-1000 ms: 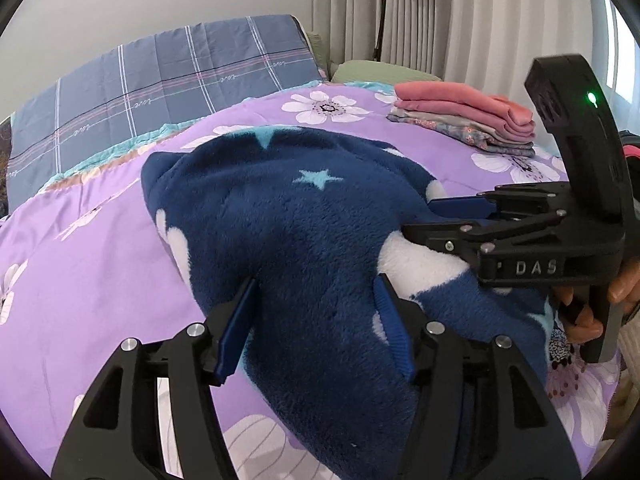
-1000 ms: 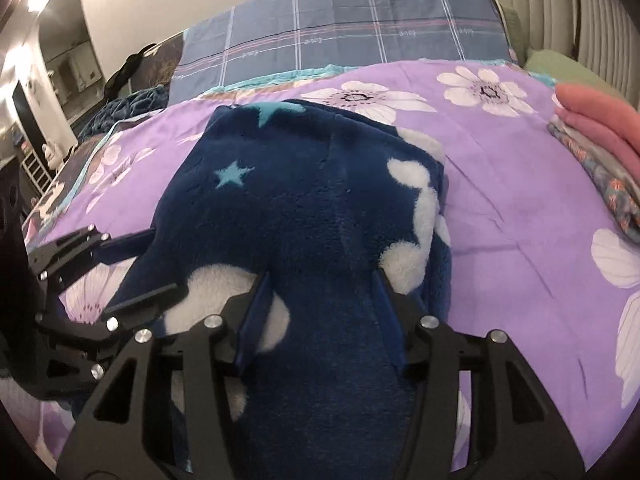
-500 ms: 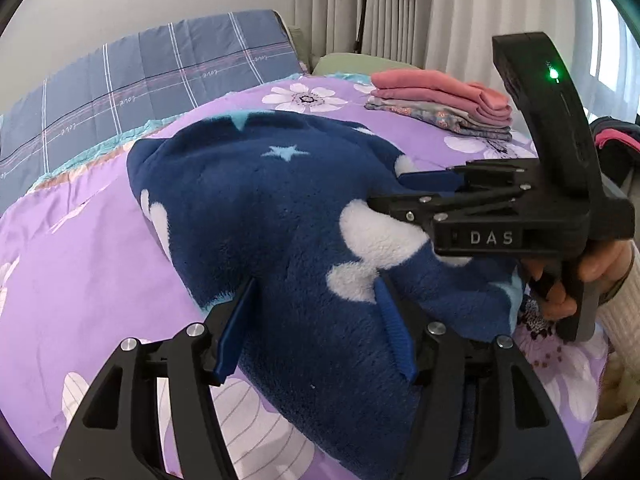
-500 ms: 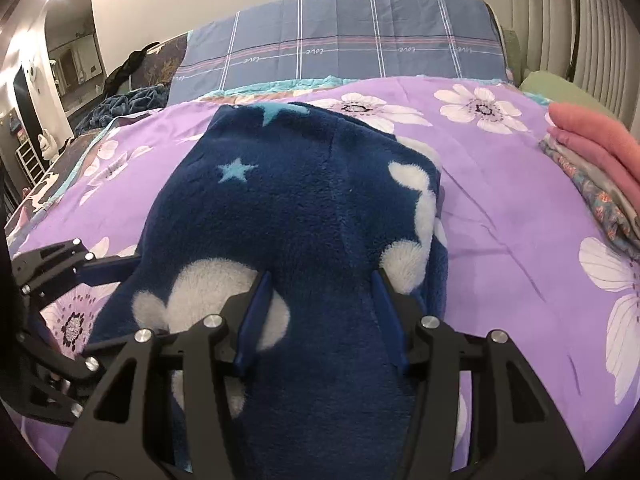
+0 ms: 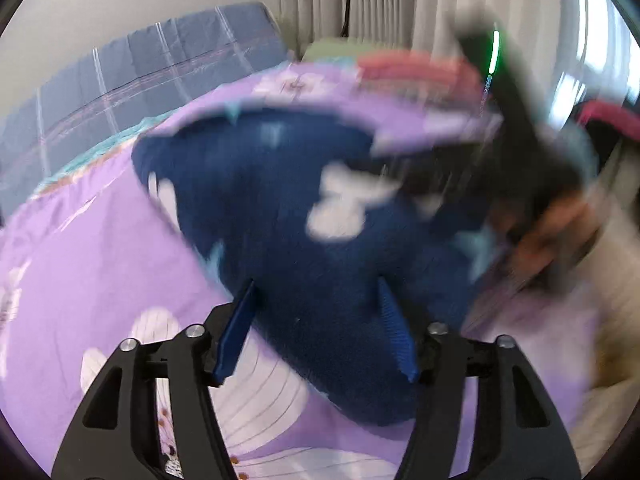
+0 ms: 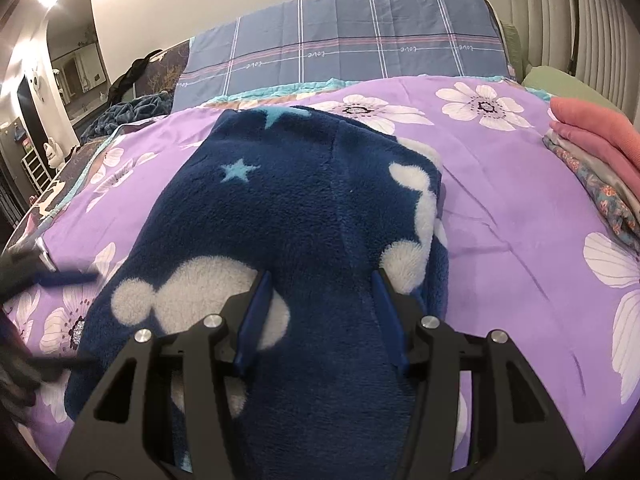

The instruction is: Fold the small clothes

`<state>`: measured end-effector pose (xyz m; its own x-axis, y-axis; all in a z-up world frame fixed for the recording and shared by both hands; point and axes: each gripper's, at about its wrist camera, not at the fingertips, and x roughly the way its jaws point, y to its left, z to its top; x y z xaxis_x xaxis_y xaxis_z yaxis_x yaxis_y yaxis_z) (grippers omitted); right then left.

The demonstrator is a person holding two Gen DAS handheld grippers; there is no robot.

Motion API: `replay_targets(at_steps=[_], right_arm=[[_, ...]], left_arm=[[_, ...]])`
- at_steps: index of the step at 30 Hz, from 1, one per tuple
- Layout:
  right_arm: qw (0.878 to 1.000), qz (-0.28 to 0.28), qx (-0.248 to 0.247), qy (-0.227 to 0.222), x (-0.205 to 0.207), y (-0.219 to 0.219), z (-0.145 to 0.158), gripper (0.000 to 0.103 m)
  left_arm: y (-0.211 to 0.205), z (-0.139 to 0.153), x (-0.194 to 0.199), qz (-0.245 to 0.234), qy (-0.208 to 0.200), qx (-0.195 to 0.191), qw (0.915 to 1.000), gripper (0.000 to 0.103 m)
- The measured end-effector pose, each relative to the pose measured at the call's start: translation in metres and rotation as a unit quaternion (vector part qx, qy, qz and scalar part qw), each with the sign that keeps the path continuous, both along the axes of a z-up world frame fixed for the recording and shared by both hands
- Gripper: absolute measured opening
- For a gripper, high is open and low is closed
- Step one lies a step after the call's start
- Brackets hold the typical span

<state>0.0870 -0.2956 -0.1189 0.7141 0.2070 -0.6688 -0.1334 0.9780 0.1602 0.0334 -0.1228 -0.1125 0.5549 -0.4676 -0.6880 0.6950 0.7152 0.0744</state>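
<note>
A dark blue fleece garment [image 6: 304, 216] with white patches and pale stars lies folded lengthwise on the purple flowered bedspread [image 6: 520, 216]. My right gripper [image 6: 320, 280] is open, its blue fingers standing over the garment's near end with fleece between them. My left gripper [image 5: 316, 288] is open too, over the garment's [image 5: 288, 208] near left edge; this view is motion-blurred. The right gripper shows there as a dark blur [image 5: 520, 128]. The left gripper shows blurred at the left edge of the right wrist view [image 6: 40, 276].
A stack of folded clothes [image 6: 596, 152], pink on top, sits at the right of the bed. A blue plaid pillow [image 6: 344, 40] stands at the head. Dark bedding [image 6: 128, 112] is heaped far left. Curtains [image 5: 380, 0] hang behind.
The left gripper has pulled back and to the left off the garment, moving fast. The right gripper has drawn back a little; the garment lies still.
</note>
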Motion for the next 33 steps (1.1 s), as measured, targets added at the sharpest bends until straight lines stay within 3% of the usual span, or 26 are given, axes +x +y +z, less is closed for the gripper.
replay_targets(at_steps=[4,9,12,14,16,17,18,19,22,25,30,31,33], right_arm=[[1.000,-0.001,-0.007,-0.002,0.000,0.002,0.000,0.053],[1.000,0.000,0.006,0.000,0.001,-0.001,0.000,0.053],[1.000,-0.003,0.007,-0.001,0.000,0.000,0.000,0.053],[1.000,-0.003,0.011,-0.004,-0.001,-0.002,0.001,0.053],[0.999,-0.009,0.036,-0.006,-0.008,-0.012,0.009,0.053],[0.998,-0.020,0.056,-0.006,-0.015,-0.020,0.014,0.052],[0.996,-0.045,0.082,-0.004,-0.027,-0.034,0.021,0.054],[0.993,-0.070,0.094,-0.001,-0.038,-0.046,0.025,0.066],[0.981,-0.103,0.163,0.009,-0.078,-0.087,0.030,0.069],[0.952,-0.127,0.272,0.061,-0.112,-0.115,0.010,0.074],[0.863,-0.123,0.461,0.166,-0.142,-0.104,-0.047,0.077],[0.851,-0.116,0.481,0.175,-0.142,-0.097,-0.052,0.077],[0.846,-0.104,0.491,0.180,-0.137,-0.086,-0.055,0.078]], left_arm=[[0.003,0.012,-0.005,0.016,-0.002,-0.020,0.9997,0.063],[0.008,0.045,0.003,0.011,-0.054,-0.025,0.9982,0.060],[0.015,0.065,0.038,0.043,-0.029,-0.088,0.9947,0.049],[0.012,0.065,0.067,0.051,0.022,-0.142,0.9884,0.045],[-0.005,0.044,0.088,0.061,0.049,-0.112,0.9906,0.044],[-0.019,0.028,0.089,0.061,0.036,-0.069,0.9951,0.044],[-0.024,0.022,0.082,0.059,0.003,-0.048,0.9971,0.043],[-0.029,0.020,0.072,0.055,-0.032,-0.030,0.9975,0.043],[-0.028,0.025,0.069,0.060,-0.027,-0.024,0.9976,0.043],[-0.026,0.026,0.070,0.054,-0.025,-0.022,0.9980,0.043],[-0.027,0.024,0.070,0.058,-0.029,-0.017,0.9977,0.043],[-0.028,0.024,0.069,0.058,-0.030,-0.016,0.9977,0.043],[-0.028,0.024,0.069,0.058,-0.029,-0.018,0.9977,0.043]])
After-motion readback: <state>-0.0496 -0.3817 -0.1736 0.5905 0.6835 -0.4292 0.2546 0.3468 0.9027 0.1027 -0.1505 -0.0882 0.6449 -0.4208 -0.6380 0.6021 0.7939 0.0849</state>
